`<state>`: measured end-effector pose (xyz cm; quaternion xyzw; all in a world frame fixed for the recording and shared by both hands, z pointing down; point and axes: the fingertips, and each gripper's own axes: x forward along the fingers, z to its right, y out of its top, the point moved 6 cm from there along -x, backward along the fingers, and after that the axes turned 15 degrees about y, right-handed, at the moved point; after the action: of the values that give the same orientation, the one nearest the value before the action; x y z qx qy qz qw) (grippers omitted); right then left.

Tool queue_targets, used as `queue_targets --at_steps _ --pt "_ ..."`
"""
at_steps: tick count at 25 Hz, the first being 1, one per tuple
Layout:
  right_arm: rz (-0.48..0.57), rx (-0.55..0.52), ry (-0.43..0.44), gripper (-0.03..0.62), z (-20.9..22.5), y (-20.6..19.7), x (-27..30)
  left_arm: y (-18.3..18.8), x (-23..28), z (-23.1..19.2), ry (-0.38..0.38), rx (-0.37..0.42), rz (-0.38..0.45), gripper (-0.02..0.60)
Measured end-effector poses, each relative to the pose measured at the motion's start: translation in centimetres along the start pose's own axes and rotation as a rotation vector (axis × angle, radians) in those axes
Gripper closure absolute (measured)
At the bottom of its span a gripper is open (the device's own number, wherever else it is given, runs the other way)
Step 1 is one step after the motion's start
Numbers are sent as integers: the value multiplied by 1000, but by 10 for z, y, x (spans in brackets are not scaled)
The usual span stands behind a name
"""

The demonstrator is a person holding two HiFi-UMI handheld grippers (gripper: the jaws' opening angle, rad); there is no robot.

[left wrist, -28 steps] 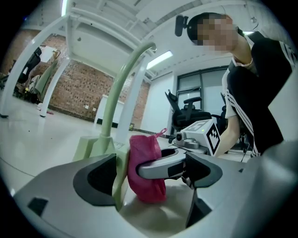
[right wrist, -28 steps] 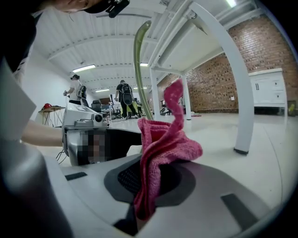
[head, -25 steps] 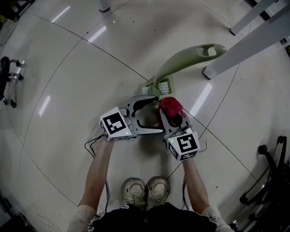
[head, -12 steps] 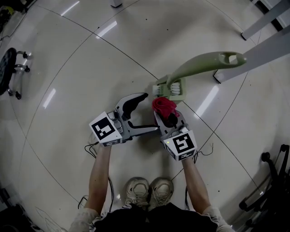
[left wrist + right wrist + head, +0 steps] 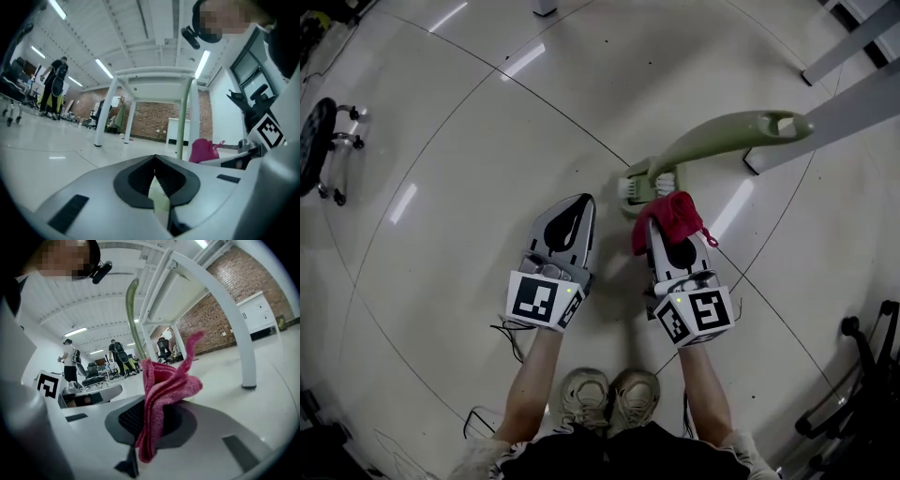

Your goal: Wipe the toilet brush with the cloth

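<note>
My left gripper [image 5: 579, 201] has just been closing, and now its jaws sit together, pad on pad, with only a sliver of floor [image 5: 469, 141] showing behind them. It points level, away from me, over bare tile.

My right gripper [image 5: 673, 239] is clamped on the pink cloth [image 5: 671, 214]. The fabric is pinched between the dark pads and bunches up above the tips, with one corner flicking out to the right.

The toilet brush [image 5: 712, 136] is just far of that cloth. Its white-bristled head rests on the floor, and its pale green handle sweeps up and off to the right. From the head view the cloth overlaps the near edge of the head. I can't tell whether they touch.

Room check. To the left and far left it's wide open tile, well clear until the wheeled chair [image 5: 321, 141] at the left edge. The right is tighter. A white table leg [image 5: 848, 89] slants in from the far right, and its foot lands just beside the brush handle's looped end. Another chair base [image 5: 862, 366] sits near right. My shoes [image 5: 605, 396] are right below the grippers, with a cable [image 5: 502, 330] trailing on the floor by my left arm.
</note>
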<state>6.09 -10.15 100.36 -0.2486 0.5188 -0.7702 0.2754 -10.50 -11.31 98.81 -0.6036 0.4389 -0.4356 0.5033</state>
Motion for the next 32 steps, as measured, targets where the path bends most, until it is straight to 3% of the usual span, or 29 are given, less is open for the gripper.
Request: queue_targets --at_steps 2,5,8,11,13,15,19,21,23,25,27,32 --pt "18 -7 -22 562 1 8 -5 0 1 3 34 11 7 577" --pt "50 -13 -48 562 0 28 -16 10 2 1 52 -34 22 577" --pt "88 35 -134 562 -3 82 -39 70 5 -7 89 -95 62 577" --pt "42 26 -190 562 -17 176 -60 181 3 -4 104 -73 92 577" --pt "-7 -18 -217 562 -38 259 -73 271 -2 4 115 -47 93 577" --pt "-21 -57 -256 562 -68 354 -89 368 -13 15 133 -72 78 577" --pt "-11 -48 -288 563 -168 560 -132 576 -73 57 138 -141 -23 577" --pt "2 -39 -301 562 -224 647 -153 666 -109 78 100 -97 -53 577" --pt "42 -47 -301 562 -264 712 -165 731 -134 90 65 -41 -32 577" --pt "89 -60 -282 562 -294 750 -175 768 -156 93 50 -18 1 577" --pt "120 -63 -268 562 -322 762 -192 785 -184 97 39 -1 18 577" --pt "125 -36 -253 563 -400 736 -269 806 -284 120 53 21 75 577"
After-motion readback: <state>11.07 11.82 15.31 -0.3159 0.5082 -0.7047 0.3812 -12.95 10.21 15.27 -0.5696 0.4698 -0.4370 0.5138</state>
